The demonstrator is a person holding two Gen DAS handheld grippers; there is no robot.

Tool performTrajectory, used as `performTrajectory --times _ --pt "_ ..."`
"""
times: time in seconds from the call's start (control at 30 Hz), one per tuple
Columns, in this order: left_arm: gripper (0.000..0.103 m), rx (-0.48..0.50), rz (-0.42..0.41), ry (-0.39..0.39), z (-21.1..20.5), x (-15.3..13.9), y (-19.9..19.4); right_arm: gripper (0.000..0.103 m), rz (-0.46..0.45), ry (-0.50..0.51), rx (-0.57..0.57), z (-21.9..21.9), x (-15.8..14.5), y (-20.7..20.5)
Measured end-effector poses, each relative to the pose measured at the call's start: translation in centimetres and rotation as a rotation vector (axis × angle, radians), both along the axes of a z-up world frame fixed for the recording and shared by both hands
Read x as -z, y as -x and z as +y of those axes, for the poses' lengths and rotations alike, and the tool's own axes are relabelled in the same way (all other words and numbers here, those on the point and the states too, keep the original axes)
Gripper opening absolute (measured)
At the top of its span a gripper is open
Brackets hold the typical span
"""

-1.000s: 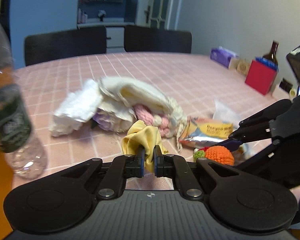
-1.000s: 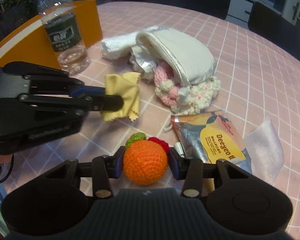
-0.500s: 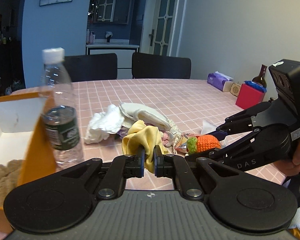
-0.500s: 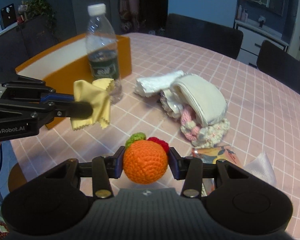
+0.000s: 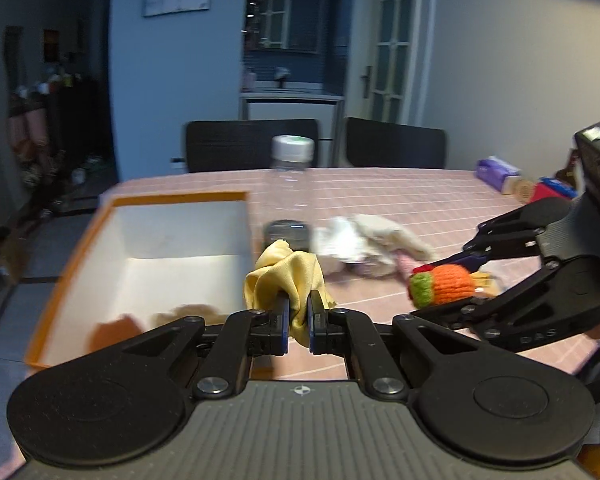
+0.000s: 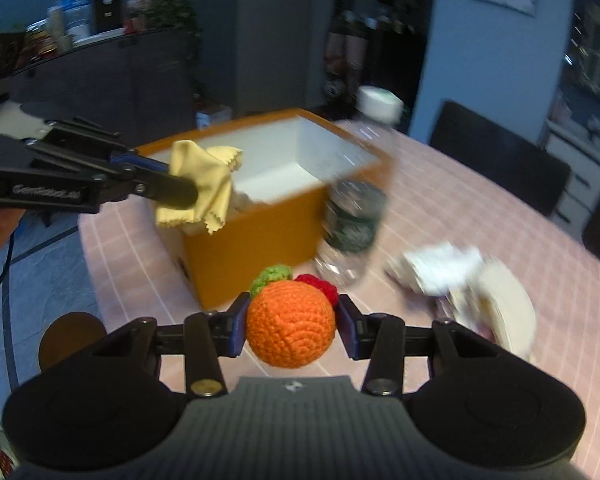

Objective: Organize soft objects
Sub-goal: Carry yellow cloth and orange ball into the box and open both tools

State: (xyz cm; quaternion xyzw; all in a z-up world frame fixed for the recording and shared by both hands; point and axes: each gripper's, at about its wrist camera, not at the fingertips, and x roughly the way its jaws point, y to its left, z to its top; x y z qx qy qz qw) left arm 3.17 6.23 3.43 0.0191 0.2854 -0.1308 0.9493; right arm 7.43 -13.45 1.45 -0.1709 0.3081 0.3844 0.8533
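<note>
Both grippers are carrying soft things toward the orange box (image 6: 260, 216), which serves as the landmark here. The left gripper (image 5: 298, 322) is pinching the yellow cloth (image 5: 288, 276) between its pressed-together fingers, holding it in the air just at the box's near corner, above the rim in the right wrist view. The right gripper (image 6: 291, 330) is gripping the crocheted orange ball (image 6: 291, 328), hanging short of the box's outer wall. A water bottle (image 6: 356, 216) is standing just beside the box, and a pile of white and pink fabrics (image 6: 472, 284) is lying beyond the bottle, well apart from the box. The step in hand appears to be the delivery; next, each gripper is probably needing to move over the white interior and open, steering clear of the bottle
</note>
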Motion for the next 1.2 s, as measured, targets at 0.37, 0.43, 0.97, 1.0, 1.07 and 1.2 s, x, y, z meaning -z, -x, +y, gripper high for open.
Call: performTrajectory --times 0.37,0.43,0.97,1.0,1.07,1.2 --pt "0.009 -0.057 0.123 0.054 6.1 0.2 -4.0 0.045 0.017 0.022 -0.101 9.3 -0.6 -2.4" --pt "0.009 -0.064 0.136 0.043 6.8 0.4 -4.8 0.045 0.035 0.038 -0.091 10.7 -0.3 -3.5" --pt "0.009 -0.097 0.266 -0.098 10.6 5.1 -13.2 0.045 0.047 0.285 0.038 19.9 5.0 -12.7" --pt "0.010 -0.101 0.267 -0.100 10.7 5.3 -13.6 0.045 0.038 0.309 0.042 20.2 5.5 -12.9" --pt "0.010 -0.099 0.280 -0.091 10.9 5.7 -14.3 0.045 0.018 0.349 0.046 20.6 6.1 -13.5" --pt "0.011 -0.114 0.311 -0.087 11.1 6.8 -15.2 0.045 0.019 0.391 0.056 20.8 7.0 -14.4"
